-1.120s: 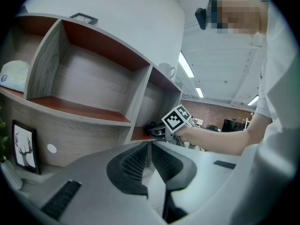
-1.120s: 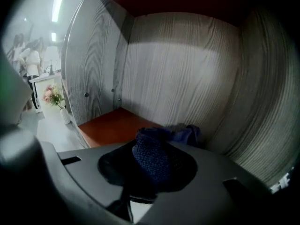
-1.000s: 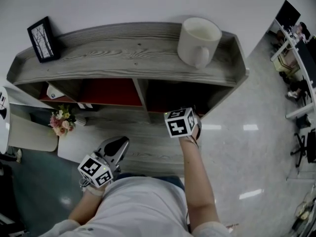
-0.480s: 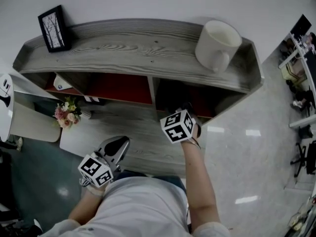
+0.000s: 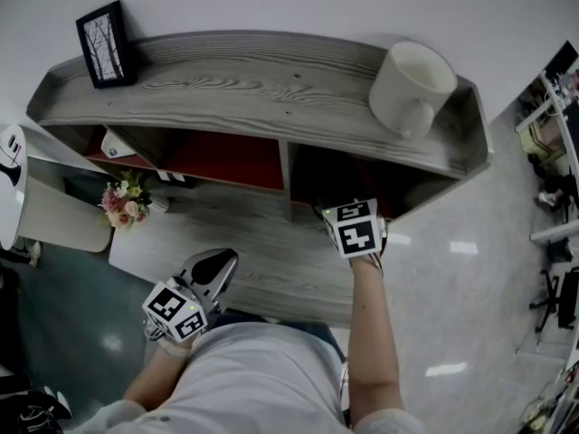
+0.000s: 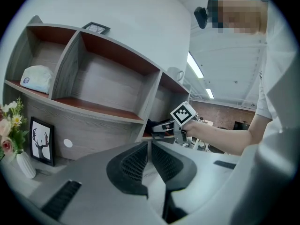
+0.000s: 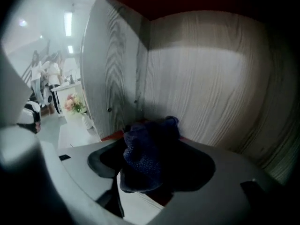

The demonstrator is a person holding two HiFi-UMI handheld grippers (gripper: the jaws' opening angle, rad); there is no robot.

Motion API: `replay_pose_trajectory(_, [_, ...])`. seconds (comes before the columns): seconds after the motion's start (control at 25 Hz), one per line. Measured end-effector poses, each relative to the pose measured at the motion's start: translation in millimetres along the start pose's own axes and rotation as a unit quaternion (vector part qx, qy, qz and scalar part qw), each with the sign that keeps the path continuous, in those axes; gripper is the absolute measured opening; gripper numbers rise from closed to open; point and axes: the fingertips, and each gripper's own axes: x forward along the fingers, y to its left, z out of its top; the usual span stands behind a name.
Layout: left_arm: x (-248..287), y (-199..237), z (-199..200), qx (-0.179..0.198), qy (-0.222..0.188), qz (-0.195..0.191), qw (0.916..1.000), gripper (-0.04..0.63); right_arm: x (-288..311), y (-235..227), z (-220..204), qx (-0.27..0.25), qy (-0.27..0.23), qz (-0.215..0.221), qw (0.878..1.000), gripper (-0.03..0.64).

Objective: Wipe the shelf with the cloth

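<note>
1. The right gripper is poked into the lower right compartment of the shelf. Its jaws have just been opening and now stand wide apart. The cloth is between them, but the pads don't look to be pressing on it, so I'd call that let go, not held.
2. The cloth is a dark blue bunched lump on the red floor of that compartment, right in front of the jaws. Its longer run goes roughly along the jaws, toward the back wall.
3. The left gripper hangs low by the person's body, well apart from the shelf. Its jaws are closed together with nothing in them.
4. So the right gripper is clearly the nearer one. My guess is any regrab only needs it to close where it already is.
5. Edges: the divider wall is near the cloth on the left in the right gripper view, and the back wall sits just behind the cloth. Open room seems to be off to the right and back out toward the front edge, so that's where I'd expect a wipe stroke to have space.
6. The top board carries a mug and a picture frame, both well away from this.
</note>
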Motion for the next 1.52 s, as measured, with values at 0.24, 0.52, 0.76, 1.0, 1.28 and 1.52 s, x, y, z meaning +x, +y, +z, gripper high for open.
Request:
replay_pose_trajectory(0.24, [2.3,-2.4,-0.5,0.001,0.003,0.0,1.0,0.037,4.9,-1.6,-12.3,0.012,0.035,0.011,0.999,0.234])
replay_pose_trajectory(0.52, [0.6,-3.7,-3.0,0.0,0.005,0.002,1.0,0.037,10.7,28.5,-6.6,-0.093,0.023,0.031,0.995,0.137])
replay_pose_trajectory(0.76, [-0.8,-3.5,-4.4,-0.004,0.004,0.004,1.0,0.037,19.5,64.6,4.9,-0.137,0.01,0.058,0.989,0.13])
replay_pose_trajectory(1.0, [-0.3,-2.9,-4.1,-0.004,0.003,0.003,1.0,0.037,13.3,68.8,10.9,-0.154,-0.015,0.032,0.987,0.123])
replay_pose_trajectory(1.28, [1.2,-5.3,-1.8,0.0,0.003,-0.002,1.0,0.037,-15.5,69.7,43.3,-0.178,-0.063,-0.013,0.982,0.121])
replay_pose_trajectory(1.52, [1.6,-6.0,0.1,0.003,0.003,-0.003,1.0,0.037,-53.8,63.6,95.3,-0.185,-0.125,-0.056,0.973,0.12])
